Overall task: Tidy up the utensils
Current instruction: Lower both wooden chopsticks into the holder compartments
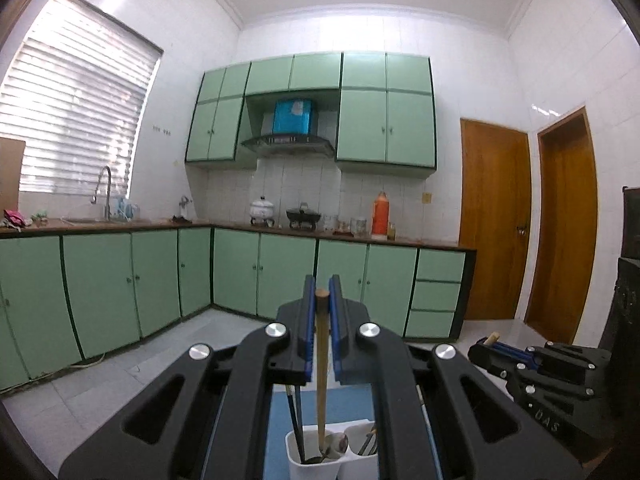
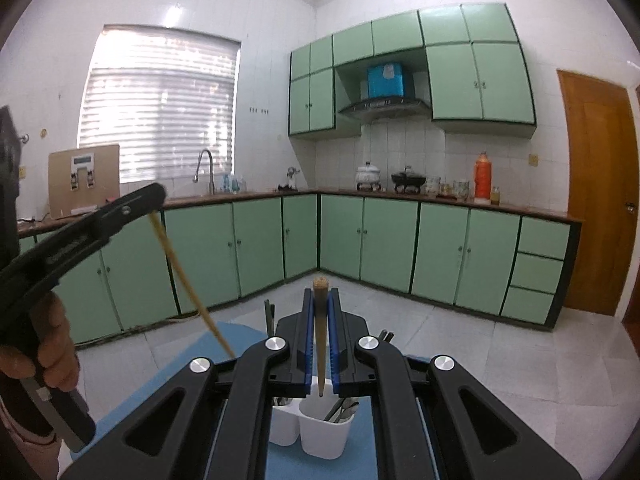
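My left gripper (image 1: 321, 292) is shut on the top of a long wooden-handled utensil (image 1: 321, 364) that hangs down into the left cup of a white utensil holder (image 1: 320, 467). That cup also holds dark-handled utensils. My right gripper (image 2: 321, 300) is shut on a second wooden-handled utensil (image 2: 320, 344), held upright above the white holder (image 2: 325, 436). In the right wrist view the left gripper (image 2: 154, 200) is at the left with its wooden handle (image 2: 188, 284) slanting down. In the left wrist view the right gripper (image 1: 486, 346) is at the lower right.
The holder stands on a blue surface (image 2: 188, 368). Its right cup (image 1: 364, 460) holds metal cutlery. Green cabinets (image 1: 280, 272) and a counter with pots and an orange flask (image 1: 379, 212) line the far walls. Wooden doors (image 1: 494, 220) are at the right.
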A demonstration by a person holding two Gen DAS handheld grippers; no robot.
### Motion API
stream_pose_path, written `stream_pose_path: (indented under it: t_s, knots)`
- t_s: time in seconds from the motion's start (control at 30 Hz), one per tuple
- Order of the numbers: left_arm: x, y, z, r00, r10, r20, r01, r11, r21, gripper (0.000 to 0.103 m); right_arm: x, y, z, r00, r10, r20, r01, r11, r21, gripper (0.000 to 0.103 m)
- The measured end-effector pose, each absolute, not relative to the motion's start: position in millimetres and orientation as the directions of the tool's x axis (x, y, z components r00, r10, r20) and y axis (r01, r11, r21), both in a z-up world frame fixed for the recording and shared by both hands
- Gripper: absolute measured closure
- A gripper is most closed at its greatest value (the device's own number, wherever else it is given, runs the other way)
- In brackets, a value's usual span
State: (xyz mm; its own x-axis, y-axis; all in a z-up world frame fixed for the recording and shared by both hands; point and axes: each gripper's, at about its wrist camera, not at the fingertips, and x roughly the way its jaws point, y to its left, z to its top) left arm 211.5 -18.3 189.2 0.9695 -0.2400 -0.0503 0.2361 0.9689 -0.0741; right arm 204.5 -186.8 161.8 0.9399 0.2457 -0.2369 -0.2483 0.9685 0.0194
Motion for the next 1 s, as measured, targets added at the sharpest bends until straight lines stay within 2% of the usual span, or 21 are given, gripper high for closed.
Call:
stream_pose_path:
  t_s: [0.4,1.0]
  knots:
    - [297,-32,155,0.955,-0.223,-0.193,0.219,0.975,-0.043,0.097,278,-191,130,0.895,0.262,-0.361,-0.255,0.965,0.068,0.096]
    - [354,-23,96,0.914,-0.218,-0.341,0.211,0.976,-0.059,0.097,326,-194,90,0.855,0.257,-0.450,-0.243,0.966,0.090,0.096]
